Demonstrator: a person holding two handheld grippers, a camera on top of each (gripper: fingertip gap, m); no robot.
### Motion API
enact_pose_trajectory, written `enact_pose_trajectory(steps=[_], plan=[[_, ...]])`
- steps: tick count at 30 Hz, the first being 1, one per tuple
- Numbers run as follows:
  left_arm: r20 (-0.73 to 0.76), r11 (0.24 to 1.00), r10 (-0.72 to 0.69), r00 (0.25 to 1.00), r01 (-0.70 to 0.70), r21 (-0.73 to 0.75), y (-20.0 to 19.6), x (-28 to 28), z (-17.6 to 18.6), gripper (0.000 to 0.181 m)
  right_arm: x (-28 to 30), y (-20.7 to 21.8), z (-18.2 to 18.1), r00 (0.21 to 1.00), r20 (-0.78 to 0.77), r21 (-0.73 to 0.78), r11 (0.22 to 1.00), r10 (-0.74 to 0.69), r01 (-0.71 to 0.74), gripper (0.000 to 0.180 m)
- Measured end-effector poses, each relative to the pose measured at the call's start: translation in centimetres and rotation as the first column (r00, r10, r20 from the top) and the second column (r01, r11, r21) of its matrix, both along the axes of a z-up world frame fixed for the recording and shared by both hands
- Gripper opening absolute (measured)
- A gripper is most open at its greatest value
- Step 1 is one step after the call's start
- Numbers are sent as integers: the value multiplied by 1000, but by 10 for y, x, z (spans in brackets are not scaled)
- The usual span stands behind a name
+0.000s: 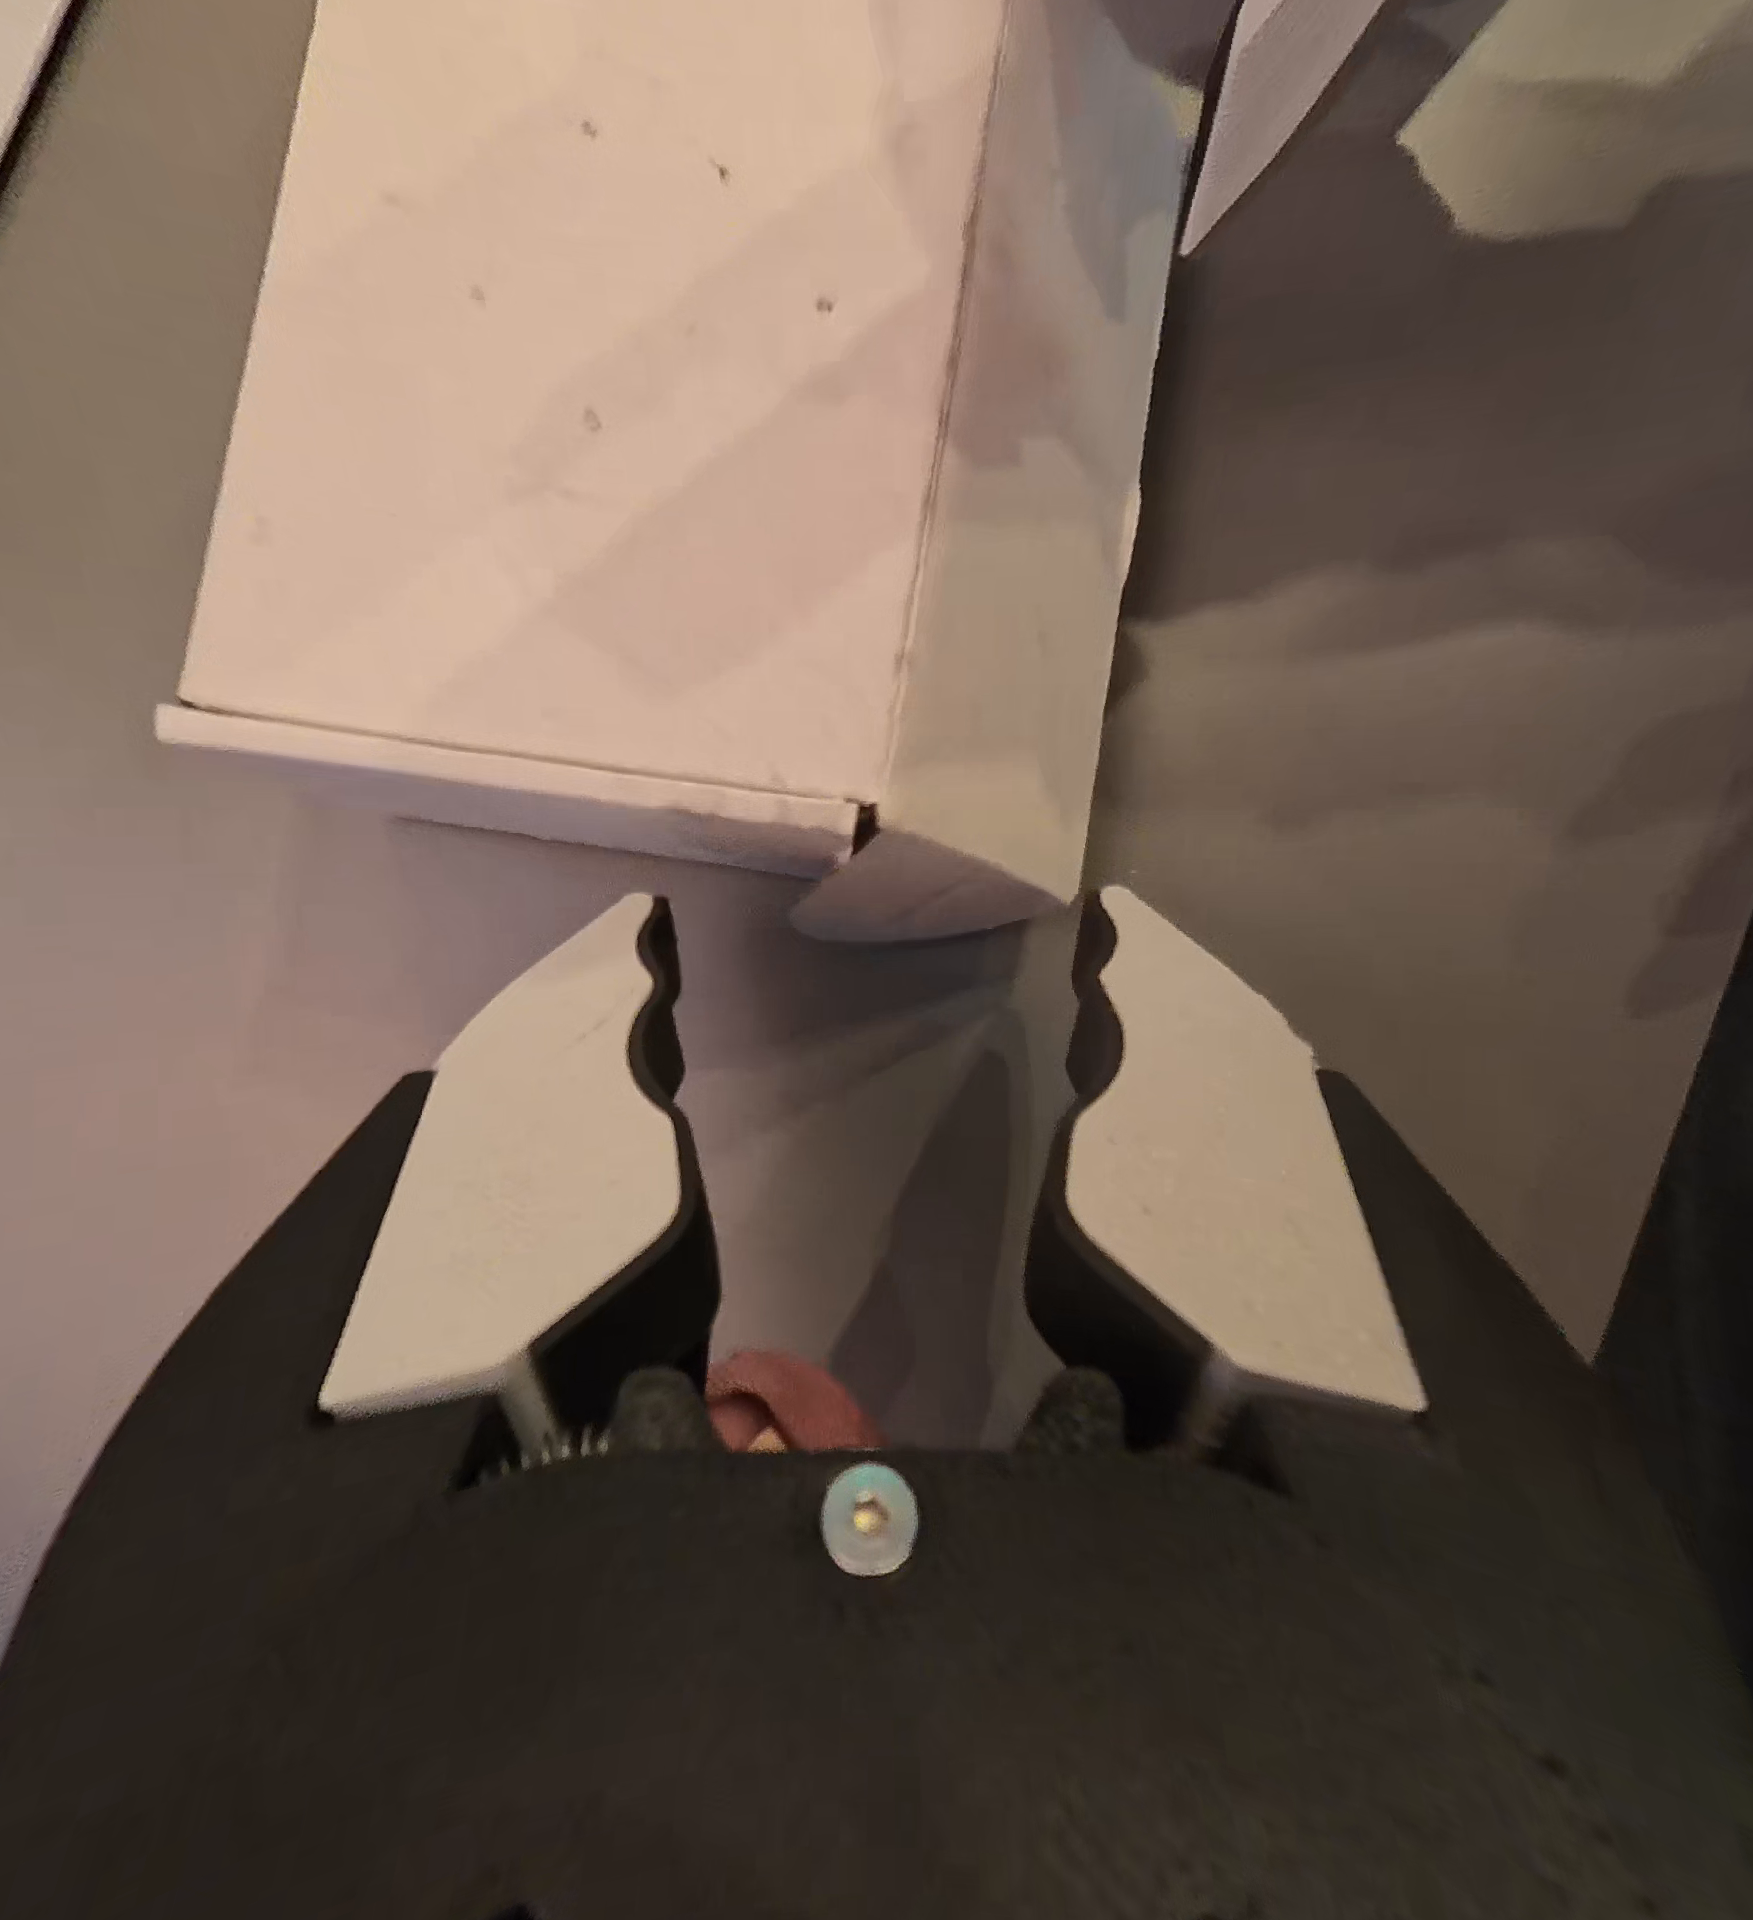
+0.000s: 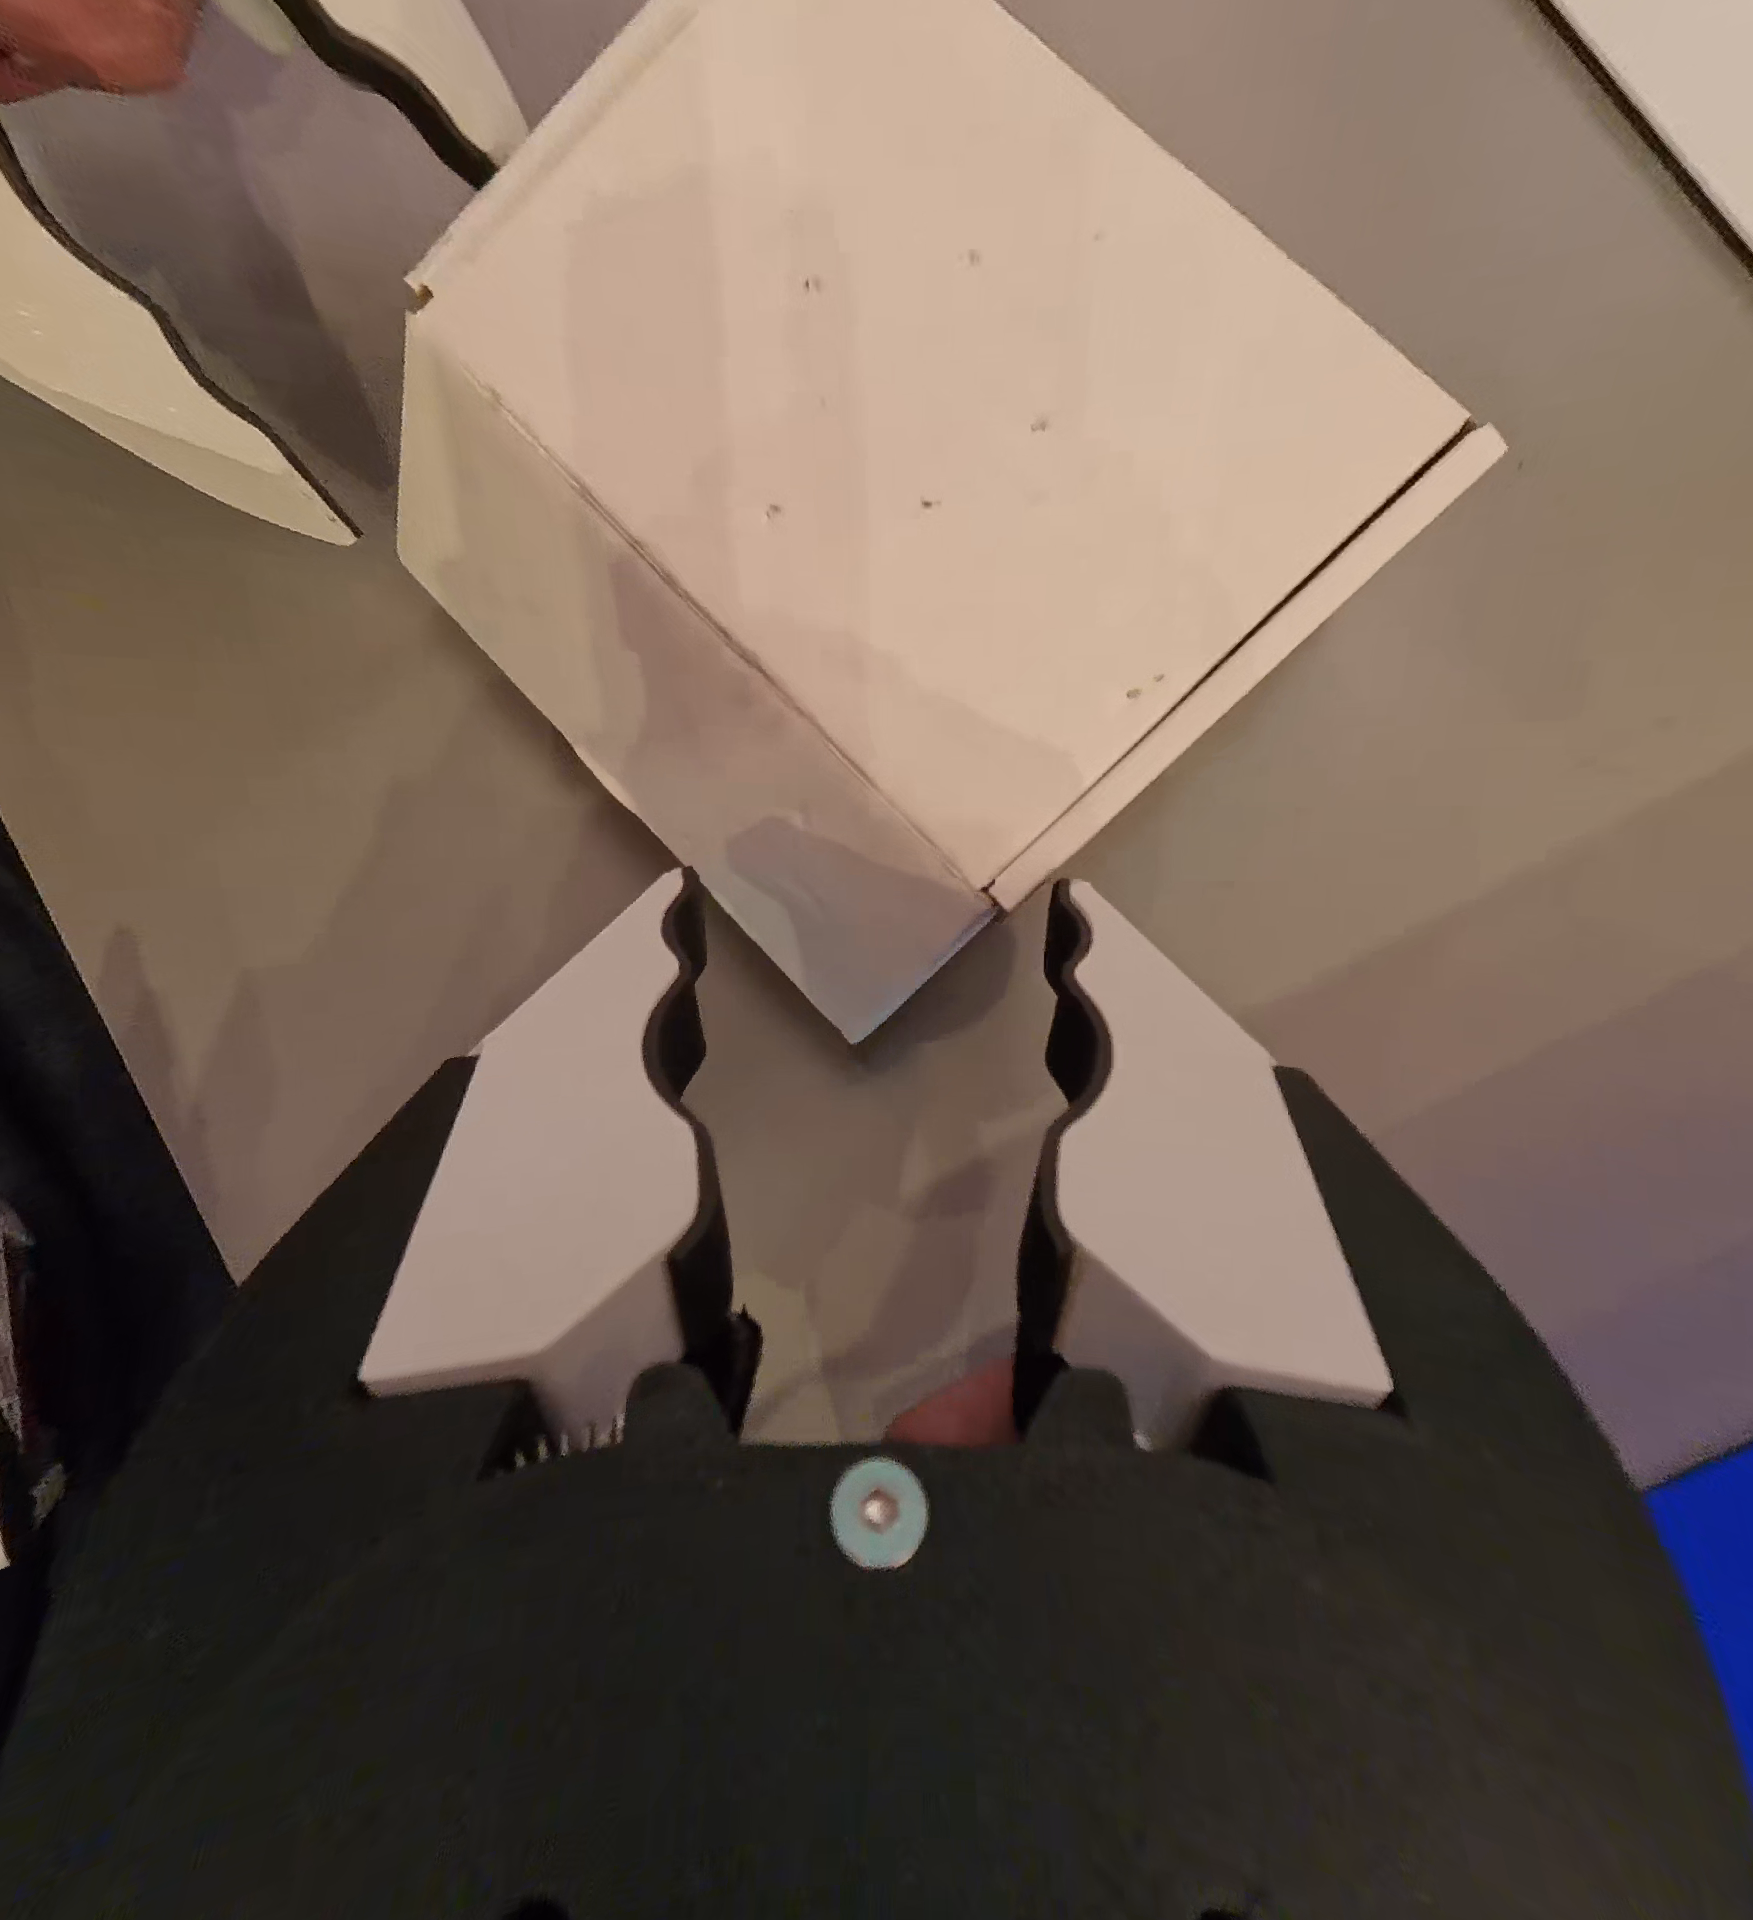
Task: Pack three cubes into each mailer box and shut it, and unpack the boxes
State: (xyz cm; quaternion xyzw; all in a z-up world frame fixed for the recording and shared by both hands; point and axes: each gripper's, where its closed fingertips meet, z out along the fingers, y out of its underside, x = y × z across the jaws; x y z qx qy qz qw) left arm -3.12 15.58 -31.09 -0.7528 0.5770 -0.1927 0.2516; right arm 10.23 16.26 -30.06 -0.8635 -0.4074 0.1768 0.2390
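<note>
Hovering L claw [image 1: 877, 914] | jaws wide apart, empty, box [image 1: 581, 416] shut on table [image 1: 72, 1039] just ahead | R claw [image 2: 872, 899] wide apart, straddles box [image 2: 913, 447] corner, no grip seen

- I see a grey table [image 2: 1474, 1039] under everything
- I see a bright blue patch [image 2: 1745, 1621] low at the right side
- I see a dark strip [image 1: 1724, 1195] along the table's right edge
</note>
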Motion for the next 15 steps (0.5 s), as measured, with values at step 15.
enact_pose_trajectory(steps=[15], plan=[[42,970,238,970,-239,43,-13,8,-16,74,-43,54,38,992,43,289,949,117,-124,51]])
